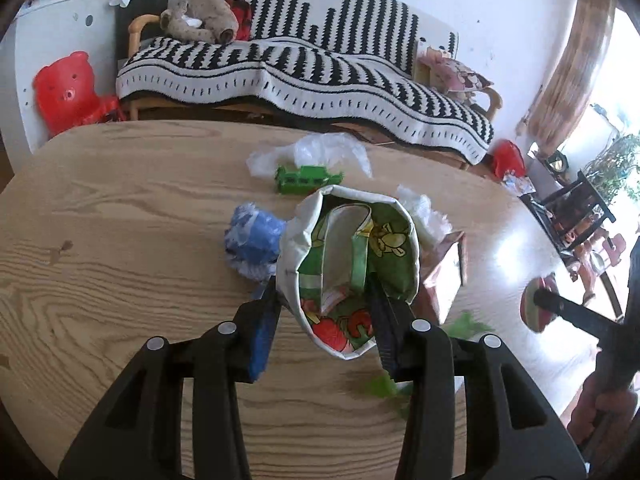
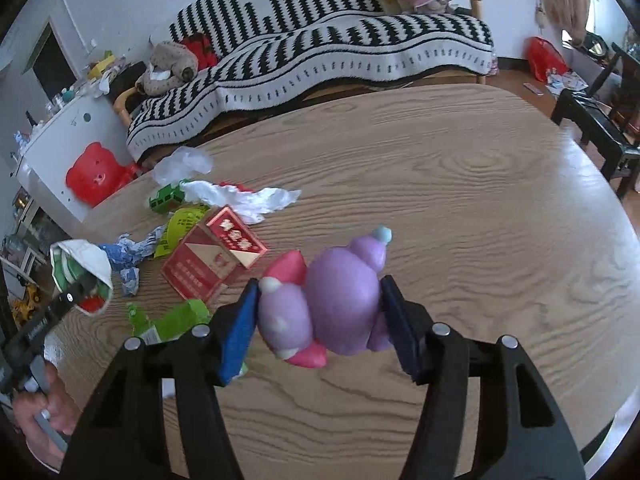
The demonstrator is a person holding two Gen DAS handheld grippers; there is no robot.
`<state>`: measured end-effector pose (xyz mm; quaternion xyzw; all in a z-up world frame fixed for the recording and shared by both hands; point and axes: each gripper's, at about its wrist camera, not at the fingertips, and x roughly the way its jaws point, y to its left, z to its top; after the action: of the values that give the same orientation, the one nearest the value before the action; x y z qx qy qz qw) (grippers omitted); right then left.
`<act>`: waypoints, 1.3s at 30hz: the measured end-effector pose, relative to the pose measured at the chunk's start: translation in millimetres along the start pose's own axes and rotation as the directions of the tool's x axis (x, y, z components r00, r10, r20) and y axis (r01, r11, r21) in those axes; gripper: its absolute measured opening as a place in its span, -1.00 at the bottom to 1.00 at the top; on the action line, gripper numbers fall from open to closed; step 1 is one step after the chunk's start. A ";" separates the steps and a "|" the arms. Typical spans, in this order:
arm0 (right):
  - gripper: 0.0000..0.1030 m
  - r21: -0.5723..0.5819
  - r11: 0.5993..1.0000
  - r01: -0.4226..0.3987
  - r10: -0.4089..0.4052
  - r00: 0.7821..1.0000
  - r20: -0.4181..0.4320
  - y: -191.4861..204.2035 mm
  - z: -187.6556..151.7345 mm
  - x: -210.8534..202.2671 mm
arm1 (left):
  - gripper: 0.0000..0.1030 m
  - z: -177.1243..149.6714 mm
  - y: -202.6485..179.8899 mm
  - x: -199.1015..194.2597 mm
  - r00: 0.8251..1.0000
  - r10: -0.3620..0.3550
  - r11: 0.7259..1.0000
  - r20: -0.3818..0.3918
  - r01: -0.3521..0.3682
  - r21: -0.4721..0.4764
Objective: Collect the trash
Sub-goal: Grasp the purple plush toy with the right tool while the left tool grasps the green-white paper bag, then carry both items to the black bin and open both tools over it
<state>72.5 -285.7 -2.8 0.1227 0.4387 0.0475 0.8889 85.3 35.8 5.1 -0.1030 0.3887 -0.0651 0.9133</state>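
Observation:
My left gripper [image 1: 326,312] is shut on the rim of a small white bag with a green cartoon lining [image 1: 352,264] and holds its mouth open above the table; the bag also shows in the right wrist view [image 2: 80,272]. My right gripper [image 2: 318,312] is shut on a purple and pink soft toy [image 2: 332,300] just above the wooden table [image 2: 480,200]. Trash lies on the table: a crumpled blue wrapper [image 1: 252,240], a red box [image 2: 212,256], white plastic [image 2: 244,198], green scraps [image 2: 176,320].
A green toy truck [image 1: 308,178] and clear plastic [image 1: 320,148] lie beyond the bag. A striped sofa [image 1: 320,68] stands behind the table. A red bear stool [image 1: 68,88] stands at the left, a dark chair [image 2: 600,120] at the right.

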 end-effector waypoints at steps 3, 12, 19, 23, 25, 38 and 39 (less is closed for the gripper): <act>0.15 0.020 1.000 0.018 -0.019 1.000 0.009 -18.5 -5.0 -15.6 | -0.18 -1.0 -20.5 -0.9 1.000 -0.023 0.999 -0.004 0.023 0.028; 0.16 0.102 0.990 0.093 -0.098 0.994 0.048 -91.6 -30.7 -74.9 | -0.18 -30.4 -133.1 6.7 0.985 -0.156 0.966 -0.077 0.168 0.195; 0.16 0.194 0.967 0.163 -0.178 0.982 0.062 -166.7 -67.4 -123.6 | -0.18 -72.4 -238.4 3.6 0.948 -0.279 0.891 -0.150 0.314 0.327; 0.17 0.259 0.943 0.208 -0.231 0.971 0.062 -215.8 -97.6 -153.6 | -0.18 -106.1 -295.0 0.7 0.920 -0.336 0.828 -0.202 0.391 0.402; 0.17 0.285 0.932 0.225 -0.251 0.966 0.058 -234.9 -111.8 -164.9 | -0.18 -120.7 -317.0 1.3 0.905 -0.355 0.800 -0.236 0.425 0.425; 0.18 0.484 0.831 0.273 -0.303 0.953 -0.018 -346.7 -206.7 -206.0 | -0.18 -224.8 -429.6 19.7 0.805 -0.396 0.629 -0.441 0.588 0.509; 0.18 0.498 0.823 0.273 -0.300 0.953 -0.026 -354.4 -212.5 -206.7 | -0.18 -228.4 -432.7 22.4 0.802 -0.392 0.623 -0.450 0.592 0.512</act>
<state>-230.1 -630.0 -60.4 0.2808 0.4257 -0.2042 0.8356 -81.3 -419.9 -61.8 0.1161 0.4309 -0.4561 0.7700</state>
